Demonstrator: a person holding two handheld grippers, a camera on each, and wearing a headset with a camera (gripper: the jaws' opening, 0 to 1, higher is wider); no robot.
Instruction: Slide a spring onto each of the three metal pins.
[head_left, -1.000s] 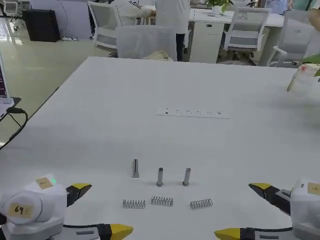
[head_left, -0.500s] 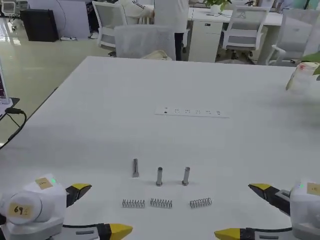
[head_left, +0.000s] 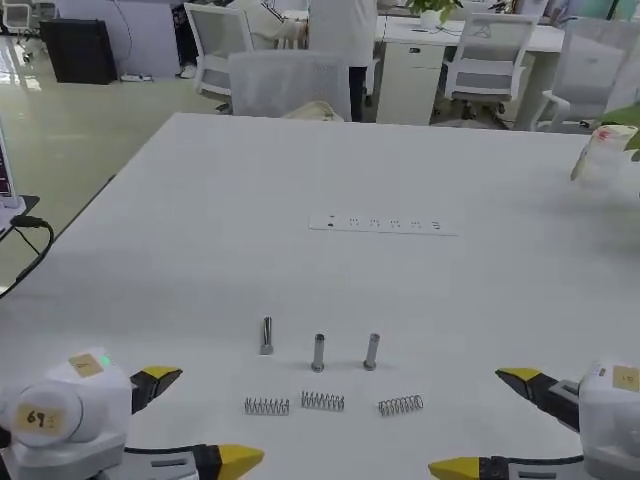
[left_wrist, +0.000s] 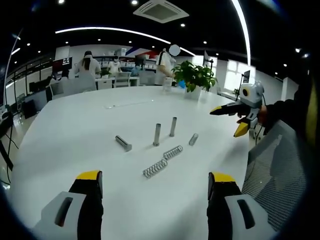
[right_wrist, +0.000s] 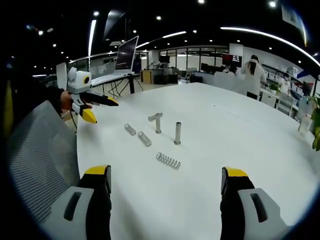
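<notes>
Nothing is threaded yet: all three springs lie loose on the white table (head_left: 200, 250), so the whole job is left to do. The middle pin (head_left: 318, 353) stands upright, the right pin (head_left: 371, 352) stands just beside it, and the left pin (left_wrist: 122, 143) on its other side seems to lie flat. The middle spring (head_left: 323, 401) lies just on the person's side of the middle pin, flanked by the left spring (head_left: 266, 406) and right spring (head_left: 401, 405). The left gripper (head_left: 220, 415) and right gripper (head_left: 465, 420) hover either side of the middle pin, nearer the person — jaws spread wide, holding nothing
</notes>
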